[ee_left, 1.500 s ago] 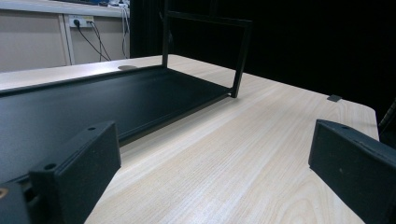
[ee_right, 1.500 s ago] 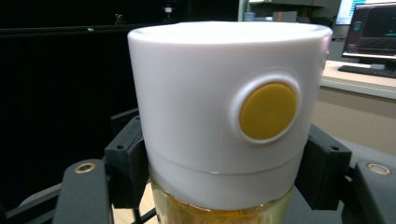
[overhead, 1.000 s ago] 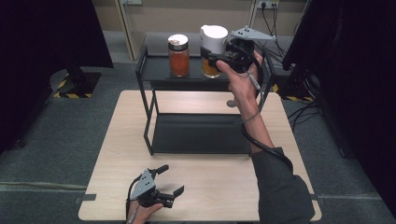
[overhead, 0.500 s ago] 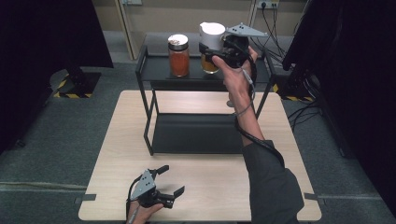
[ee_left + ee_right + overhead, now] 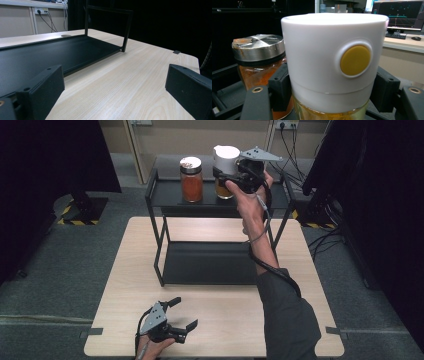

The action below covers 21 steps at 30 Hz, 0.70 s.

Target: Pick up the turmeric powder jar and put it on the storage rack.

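Note:
My right gripper [image 5: 231, 175] is shut on a jar with a tall white cap [image 5: 226, 160] and yellow contents, held at the top shelf of the black rack [image 5: 165, 195]. Its black pads [image 5: 279, 88] press both sides just under the cap [image 5: 332, 57], which carries a yellow round button. Beside it on the shelf stands a jar of orange-red spice [image 5: 191, 179] with a metal lid [image 5: 258, 47]. My left gripper [image 5: 180, 312] rests low on the wooden table [image 5: 225, 320] near the front edge, open, with nothing between its fingers [image 5: 41, 91].
The rack's lower black shelf [image 5: 210, 262] lies on the table in the middle [image 5: 50, 53]. Bare wood stretches ahead of the left gripper [image 5: 130, 85]. Cables and a wall socket sit behind the rack at the back right.
The right hand has shifted slightly leftward and up with the white-capped jar at the top shelf. The left gripper has stayed put.

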Each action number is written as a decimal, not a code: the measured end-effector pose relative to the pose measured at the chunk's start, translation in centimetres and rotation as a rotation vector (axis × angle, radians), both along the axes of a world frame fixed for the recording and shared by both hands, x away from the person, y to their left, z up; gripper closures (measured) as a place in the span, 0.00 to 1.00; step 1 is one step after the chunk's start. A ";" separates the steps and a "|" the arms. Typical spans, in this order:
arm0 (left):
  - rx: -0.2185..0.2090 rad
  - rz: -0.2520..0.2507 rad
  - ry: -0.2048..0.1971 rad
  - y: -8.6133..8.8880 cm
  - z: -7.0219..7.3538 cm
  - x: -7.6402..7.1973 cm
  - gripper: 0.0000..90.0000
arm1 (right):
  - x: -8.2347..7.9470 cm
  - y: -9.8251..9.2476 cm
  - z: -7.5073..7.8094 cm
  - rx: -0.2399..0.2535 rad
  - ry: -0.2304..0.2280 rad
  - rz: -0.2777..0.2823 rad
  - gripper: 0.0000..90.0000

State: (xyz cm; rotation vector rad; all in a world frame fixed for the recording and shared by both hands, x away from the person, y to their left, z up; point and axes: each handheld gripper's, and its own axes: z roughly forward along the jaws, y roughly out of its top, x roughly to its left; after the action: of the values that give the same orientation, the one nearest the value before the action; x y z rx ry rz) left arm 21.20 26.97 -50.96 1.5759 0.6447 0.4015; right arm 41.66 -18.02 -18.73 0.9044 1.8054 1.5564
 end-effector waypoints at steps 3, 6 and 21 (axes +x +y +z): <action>-0.001 0.001 -0.001 0.0 0.0 0.0 0.02 | 0.1 0.2 -0.1 -0.008 0.002 0.001 0.34; -0.002 0.002 0.000 0.0 0.0 0.0 0.02 | 0.2 0.3 -0.4 -0.002 -0.002 -0.001 0.34; 0.003 -0.001 0.001 0.0 0.0 0.0 0.02 | -0.4 -0.5 0.0 0.016 0.008 -0.009 0.10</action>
State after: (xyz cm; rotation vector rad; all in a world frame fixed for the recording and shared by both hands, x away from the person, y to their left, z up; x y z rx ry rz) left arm 21.19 26.94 -50.94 1.5797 0.6443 0.4012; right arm 41.26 -18.50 -18.77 0.9261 1.7950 1.5661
